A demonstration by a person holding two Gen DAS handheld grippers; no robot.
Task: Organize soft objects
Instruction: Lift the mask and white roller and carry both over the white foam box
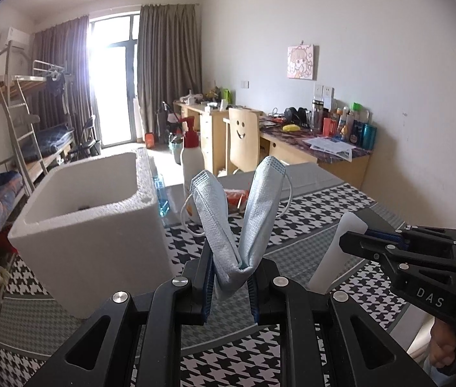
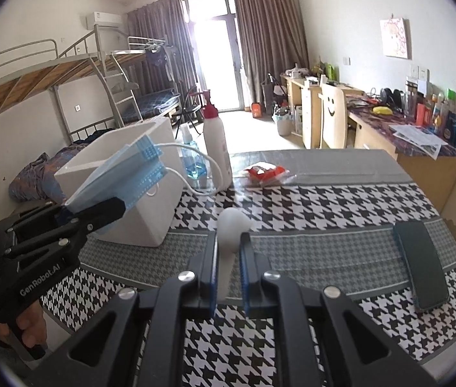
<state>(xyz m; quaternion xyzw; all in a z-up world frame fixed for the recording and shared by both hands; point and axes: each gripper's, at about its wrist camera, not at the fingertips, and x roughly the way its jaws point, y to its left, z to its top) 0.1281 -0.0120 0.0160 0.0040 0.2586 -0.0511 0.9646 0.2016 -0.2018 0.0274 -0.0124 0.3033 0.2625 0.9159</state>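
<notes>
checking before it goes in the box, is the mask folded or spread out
Folded: the mask is doubled over, its crease pinched in the left gripper, with both halves sticking up in a V.

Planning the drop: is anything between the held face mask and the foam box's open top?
Nothing visible does. The left gripper holds the face mask beside the foam box, whose open top is uncovered.

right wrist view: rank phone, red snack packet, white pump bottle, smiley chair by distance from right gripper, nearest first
From the right gripper:
1. Phone, on the tablecloth to its right.
2. Red snack packet, ahead, mid-table.
3. White pump bottle, at the table's far edge, left of the packet; nearly level with it.
4. Smiley chair, beyond the table, by the desk.
</notes>
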